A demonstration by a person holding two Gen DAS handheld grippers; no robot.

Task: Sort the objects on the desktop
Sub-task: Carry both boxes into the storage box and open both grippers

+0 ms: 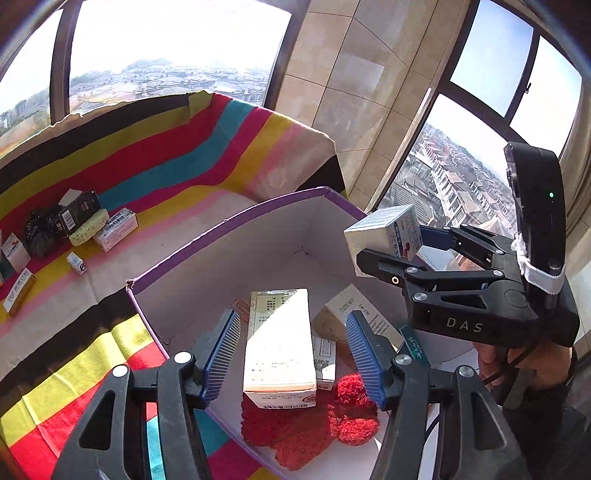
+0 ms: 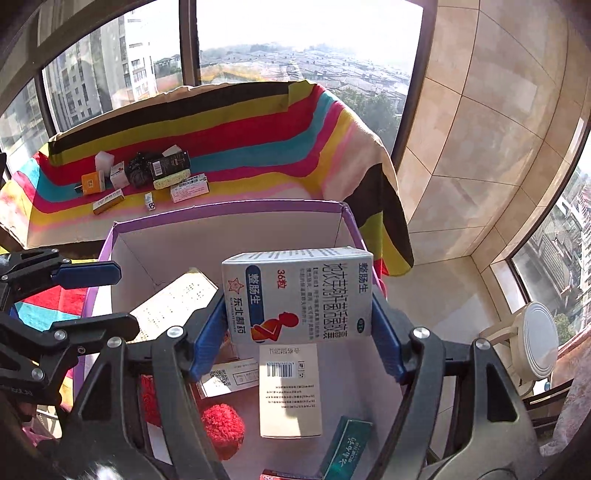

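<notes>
The left gripper (image 1: 293, 356) hangs tilted downward, blue-padded jaws apart and empty; the right gripper (image 2: 299, 328) clamps a white medicine carton (image 2: 297, 293).

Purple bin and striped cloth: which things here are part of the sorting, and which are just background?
Job:
purple bin
blue-white medicine box in right tongs
left tongs, empty
boxes left on cloth

Background:
striped cloth
windows
white fan

Your way into the purple-rimmed box (image 2: 229, 208) is open from above, but its floor is crowded: a tall white carton (image 1: 279, 343) at centre, red pompoms (image 1: 354, 402) lower right.
</notes>
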